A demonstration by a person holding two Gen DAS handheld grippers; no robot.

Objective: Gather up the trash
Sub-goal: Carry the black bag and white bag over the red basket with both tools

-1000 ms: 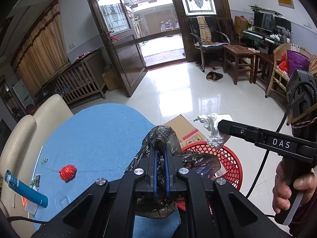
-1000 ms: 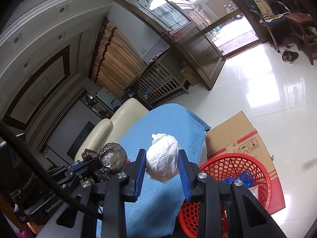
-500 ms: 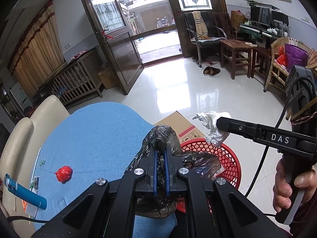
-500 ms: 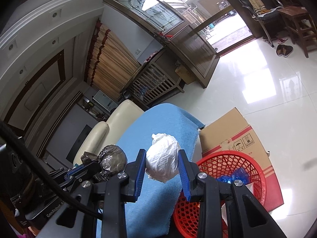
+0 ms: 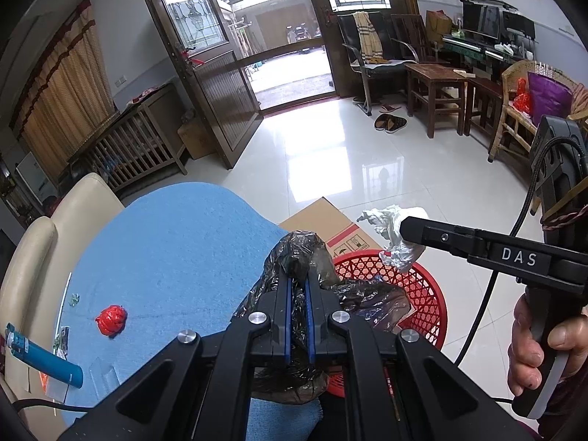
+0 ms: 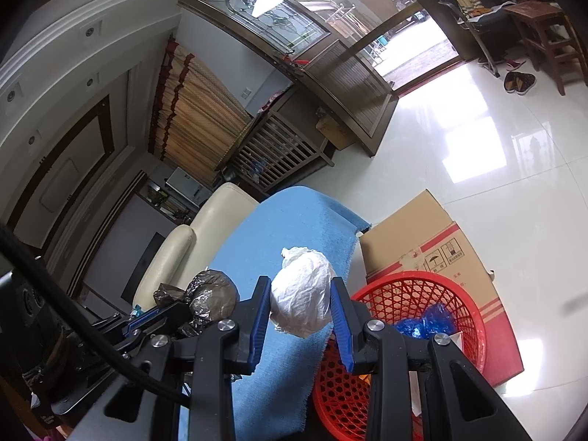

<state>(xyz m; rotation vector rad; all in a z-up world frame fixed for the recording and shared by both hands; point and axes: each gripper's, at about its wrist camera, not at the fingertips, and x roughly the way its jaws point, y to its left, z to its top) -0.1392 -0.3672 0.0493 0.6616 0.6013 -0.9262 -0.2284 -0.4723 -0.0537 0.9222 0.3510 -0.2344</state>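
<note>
Both claws loaded, both near the red basket (image 5: 422,294) on the floor beside the blue-covered surface (image 5: 176,250). Left claw (image 5: 297,294): pads pressed nearly together, pinching a crumpled dark plastic bag (image 5: 301,253); the thin film takes up almost no room between them, and loose folds hang below and to the right, over the basket's near rim. Right claw (image 6: 299,316): jaws part-way spread around a white plastic wad (image 6: 301,301), both blue pads bearing on its sides. In the right wrist view the wad sits over the surface's edge, just left of the basket; the left wrist view puts it above the basket's far rim. Exact overlap with the opening cannot be settled. Handling judgement: both items look very light, soft and springy, with no stiffness or fragility to mind. Film like this is slippery and may cling to the pads on release, so a plain opening might not drop it cleanly. The white wad is best held across its bulk, as now. The dark bag is best taken at a bunched knot, not a loose flap, which could slip out. Basket already holds a blue wrapper (image 6: 426,323). Left on the surface: a small red wad (image 5: 111,319), a blue tube (image 5: 40,360), some small scraps. Cardboard box (image 6: 433,242) lies flat behind the basket.
</note>
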